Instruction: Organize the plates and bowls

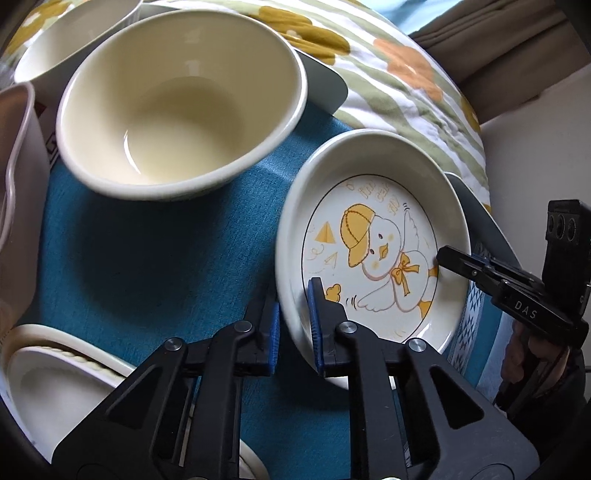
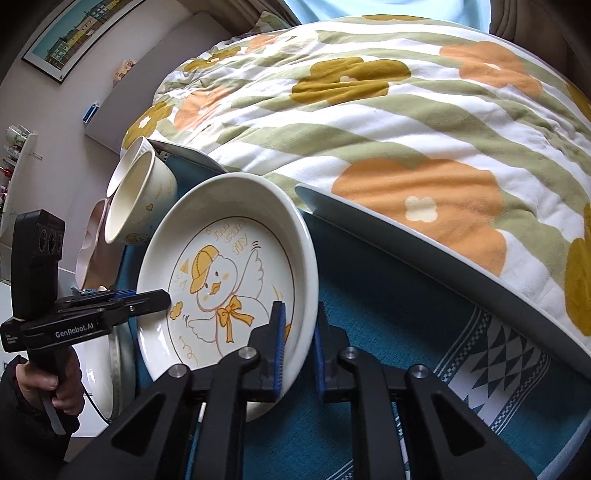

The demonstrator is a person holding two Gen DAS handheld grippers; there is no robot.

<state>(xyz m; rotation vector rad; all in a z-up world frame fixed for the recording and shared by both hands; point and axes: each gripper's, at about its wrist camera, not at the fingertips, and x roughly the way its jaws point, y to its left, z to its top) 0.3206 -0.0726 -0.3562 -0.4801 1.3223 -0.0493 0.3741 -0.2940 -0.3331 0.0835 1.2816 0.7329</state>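
Observation:
A white duck-print plate (image 1: 376,236) is held tilted above the blue cloth (image 1: 155,266). My left gripper (image 1: 293,325) is shut on its near left rim. My right gripper (image 2: 299,347) is shut on the opposite rim of the same plate (image 2: 221,266). Each gripper shows in the other's view: the right one (image 1: 461,264) and the left one (image 2: 147,297). A cream bowl (image 1: 181,99) stands behind the plate on the left; it also shows in the right wrist view (image 2: 136,199).
A second white bowl (image 1: 74,33) sits behind the cream one. A pink container (image 1: 14,177) stands at the far left, and a white beaded-rim dish (image 1: 55,376) lies near left. A flowered blanket (image 2: 388,122) lies beyond the grey tray edge (image 2: 406,229).

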